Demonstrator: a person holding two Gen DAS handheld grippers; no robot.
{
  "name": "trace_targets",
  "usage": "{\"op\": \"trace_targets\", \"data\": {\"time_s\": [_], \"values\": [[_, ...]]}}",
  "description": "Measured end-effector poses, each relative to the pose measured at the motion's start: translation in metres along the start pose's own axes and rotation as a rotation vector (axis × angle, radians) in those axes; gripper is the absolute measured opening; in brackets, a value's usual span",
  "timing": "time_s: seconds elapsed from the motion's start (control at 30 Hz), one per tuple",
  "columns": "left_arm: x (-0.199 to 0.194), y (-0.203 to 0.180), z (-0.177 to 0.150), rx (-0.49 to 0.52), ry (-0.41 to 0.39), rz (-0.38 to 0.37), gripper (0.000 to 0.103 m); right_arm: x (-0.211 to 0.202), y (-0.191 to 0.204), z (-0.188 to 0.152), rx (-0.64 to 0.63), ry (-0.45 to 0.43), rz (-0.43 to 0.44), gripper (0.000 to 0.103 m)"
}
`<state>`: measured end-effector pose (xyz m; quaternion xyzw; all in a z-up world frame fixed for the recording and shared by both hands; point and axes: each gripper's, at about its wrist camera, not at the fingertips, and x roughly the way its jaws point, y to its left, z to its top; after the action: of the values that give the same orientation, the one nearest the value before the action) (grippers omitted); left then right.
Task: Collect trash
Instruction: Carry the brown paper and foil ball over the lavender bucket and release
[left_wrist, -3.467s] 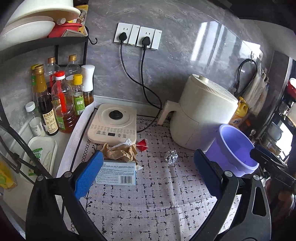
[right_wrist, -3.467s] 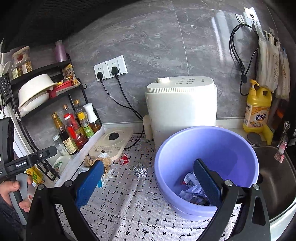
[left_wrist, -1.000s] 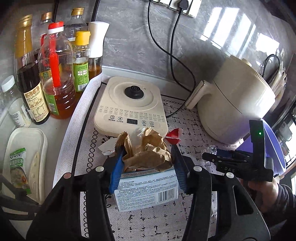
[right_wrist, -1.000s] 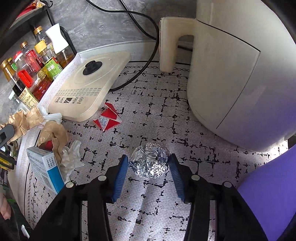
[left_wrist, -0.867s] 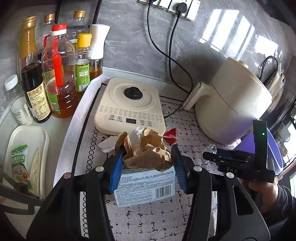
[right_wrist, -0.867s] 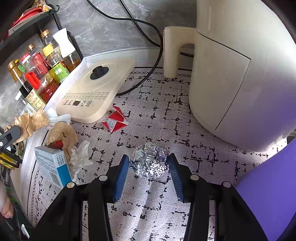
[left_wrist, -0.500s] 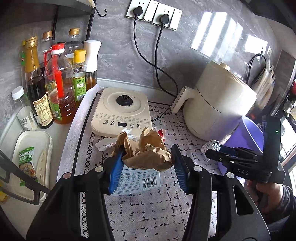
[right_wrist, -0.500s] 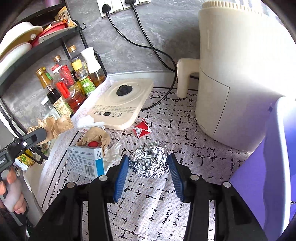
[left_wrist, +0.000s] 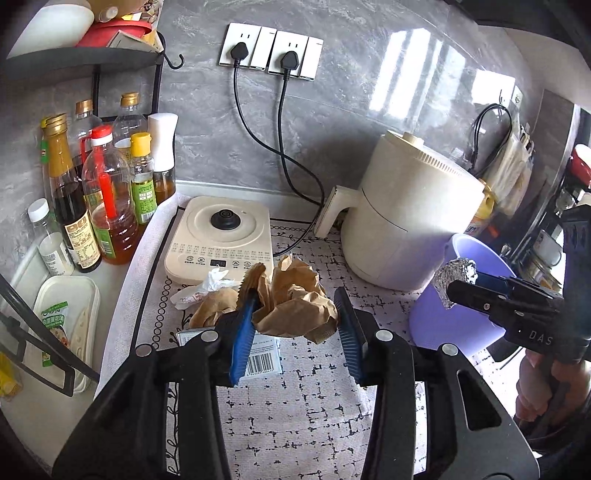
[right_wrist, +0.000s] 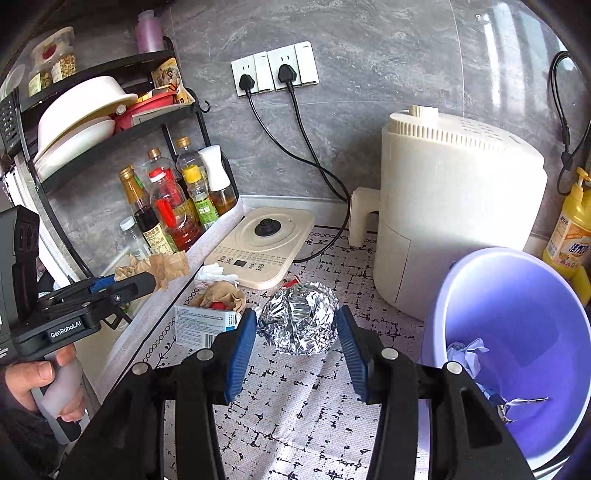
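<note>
My left gripper (left_wrist: 295, 292) holds a crumpled wad of brown paper (left_wrist: 291, 310) above the patterned mat; its jaws are closing and the blue pads press into the wad. The same gripper (right_wrist: 136, 278) and its paper (right_wrist: 162, 266) show at the left of the right wrist view. My right gripper (right_wrist: 296, 313) is shut on a foil ball (right_wrist: 299, 325), lifted off the mat. In the left wrist view that foil ball (left_wrist: 456, 269) hangs at the near rim of the purple bin (left_wrist: 436, 321). The bin (right_wrist: 517, 254) holds crumpled white paper (right_wrist: 465, 350).
On the mat lie a barcoded box (right_wrist: 203, 325), more brown paper (right_wrist: 221, 293), a white tissue (left_wrist: 214, 280) and a red wrapper (right_wrist: 290, 283). Behind stand an induction cooker (left_wrist: 221, 236), a cream air fryer (left_wrist: 406, 221), several bottles (left_wrist: 103, 192) and a yellow detergent bottle (right_wrist: 570, 229).
Both grippers were open and empty at first. The left took the brown paper, the right the foil ball. Both have risen off the mat, the right one towards the purple bin.
</note>
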<state>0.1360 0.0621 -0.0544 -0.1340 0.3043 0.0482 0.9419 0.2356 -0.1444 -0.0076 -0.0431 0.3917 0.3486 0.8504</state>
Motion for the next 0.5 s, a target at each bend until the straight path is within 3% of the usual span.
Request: {"op": "trace_targets", "data": {"time_s": [0.33,0.5], "values": [[0.004,-0.056,0.005,0.076,-0.052,-0.023,0.022,-0.056,-0.051,-0.005,0.06,-0.075,-0.069,0.045],[0.01,-0.087,0.009,0.102,-0.065,-0.049,0.021,-0.079,-0.085,-0.007,0.102,-0.11,-0.122,0.045]]}}
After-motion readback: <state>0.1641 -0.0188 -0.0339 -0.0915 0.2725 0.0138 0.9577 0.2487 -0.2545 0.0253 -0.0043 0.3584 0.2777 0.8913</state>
